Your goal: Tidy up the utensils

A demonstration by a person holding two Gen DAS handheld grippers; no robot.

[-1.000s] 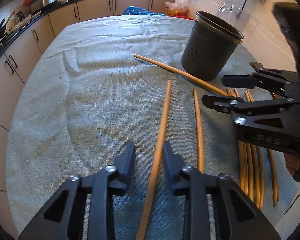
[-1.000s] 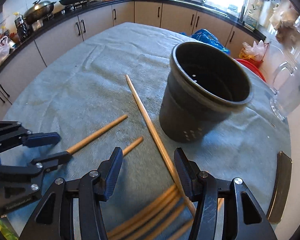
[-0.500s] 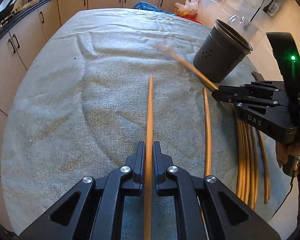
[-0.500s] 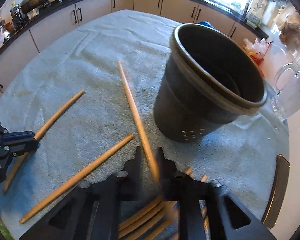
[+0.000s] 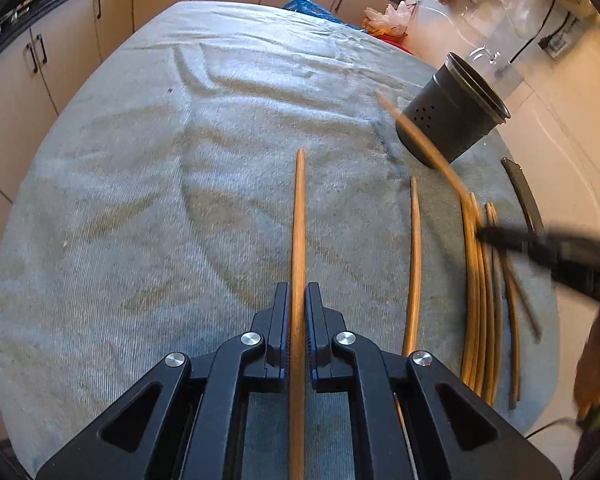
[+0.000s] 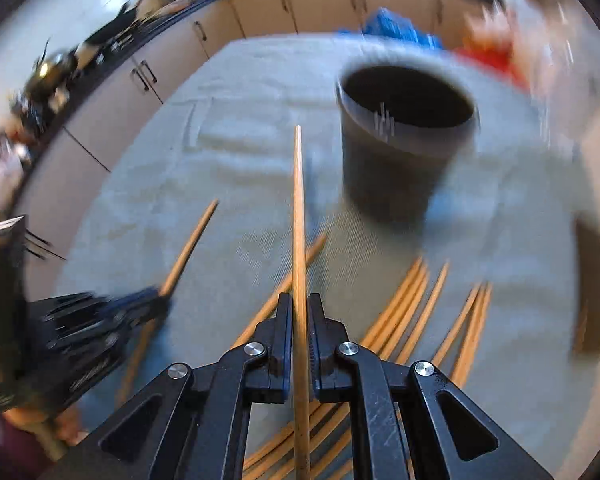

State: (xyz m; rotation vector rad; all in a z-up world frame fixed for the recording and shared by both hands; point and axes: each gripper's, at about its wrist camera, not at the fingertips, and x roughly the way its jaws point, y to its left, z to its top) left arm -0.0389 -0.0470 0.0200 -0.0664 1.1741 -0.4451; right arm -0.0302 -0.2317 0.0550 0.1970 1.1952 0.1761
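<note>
Your left gripper (image 5: 298, 314) is clamped on a wooden chopstick (image 5: 299, 224), its two fingers pressed against the stick on either side, and the stick runs straight forward from the jaws over the grey-green table cloth (image 5: 140, 200). Your right gripper (image 6: 299, 320) is closed the same way on a second chopstick (image 6: 298, 216), which points ahead with its tip just left of the dark perforated utensil holder (image 6: 400, 152). In the left wrist view that holder stands upright at the far right of the table, and the right gripper shows as a dark blur with its stick slanting up in front of the holder. One loose chopstick (image 5: 414, 256) lies on the cloth just right of your left gripper, and a bundle of chopsticks (image 5: 480, 300) lies further right, side by side. The right wrist view is motion-blurred, so finer detail there cannot be told
</note>
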